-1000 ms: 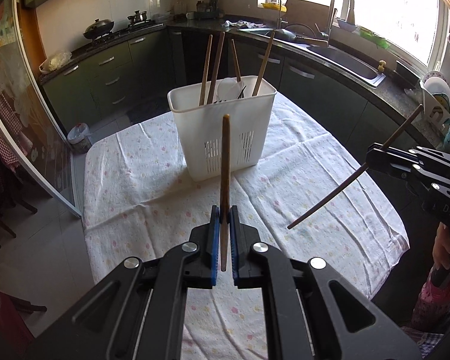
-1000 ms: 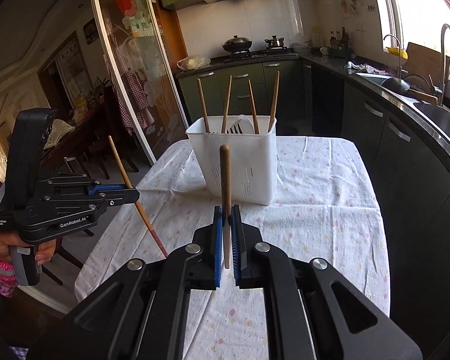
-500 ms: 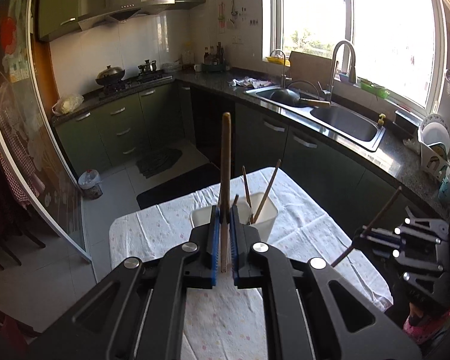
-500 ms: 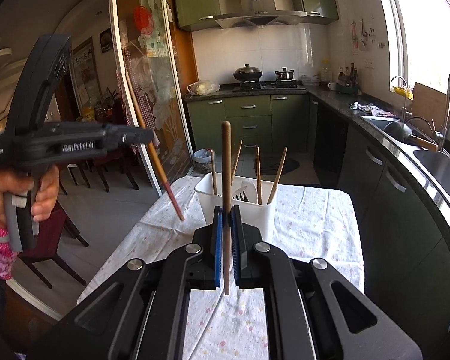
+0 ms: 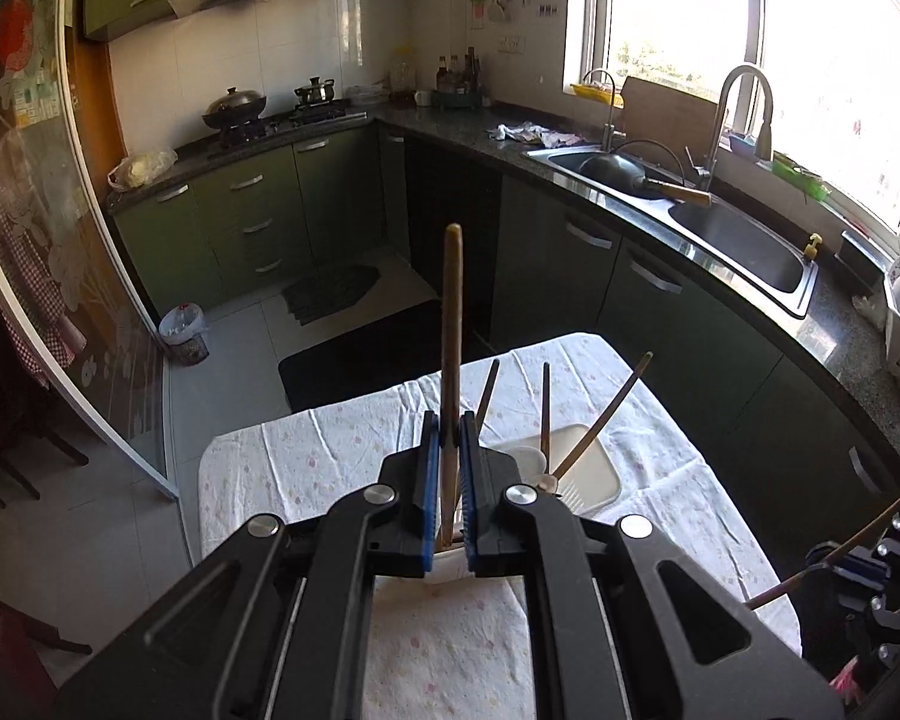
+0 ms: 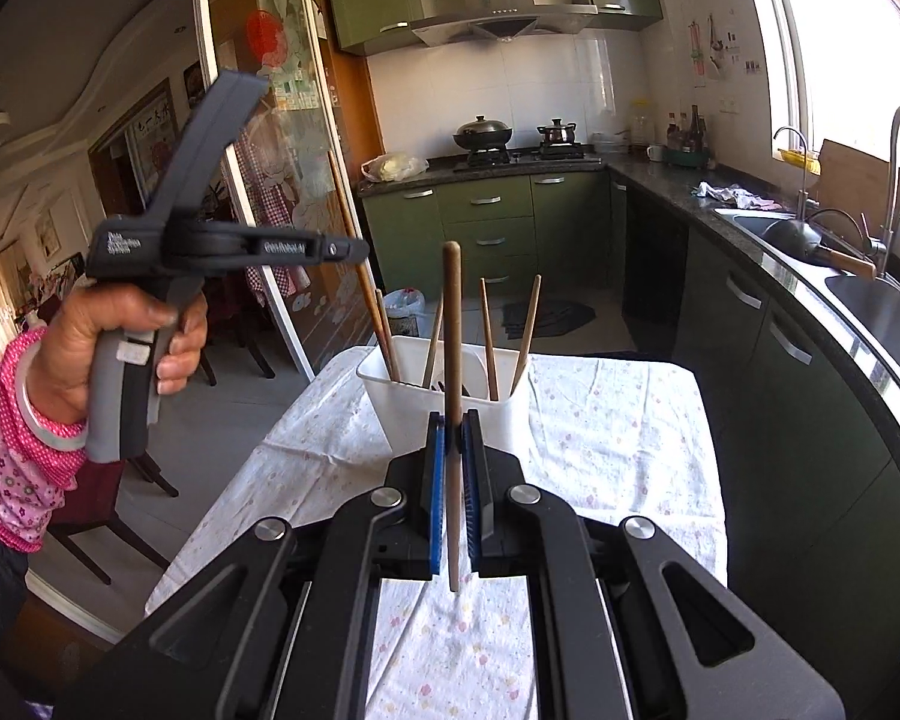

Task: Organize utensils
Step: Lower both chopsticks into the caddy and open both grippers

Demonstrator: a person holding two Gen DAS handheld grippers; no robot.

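Note:
My left gripper [image 5: 450, 438] is shut on a wooden chopstick [image 5: 452, 324] held upright, right above the white utensil holder [image 5: 588, 474] on the table. In the right wrist view the left gripper [image 6: 354, 249] hovers over the holder's left end, its chopstick [image 6: 360, 276] reaching down into the holder [image 6: 444, 408]. My right gripper [image 6: 451, 438] is shut on another wooden chopstick [image 6: 452, 330], upright, in front of the holder. Several chopsticks [image 6: 487, 339] stand inside it.
The table has a white flowered cloth [image 6: 618, 438]. A dark counter with a sink [image 5: 744, 234] runs along the right. A glass sliding door [image 6: 258, 192] and chairs stand to the left. A stove with pots [image 6: 510, 144] is at the back.
My left gripper rose and moved forward over the holder, bringing its chopstick tip down into it. My right gripper lifted and drew back a little.

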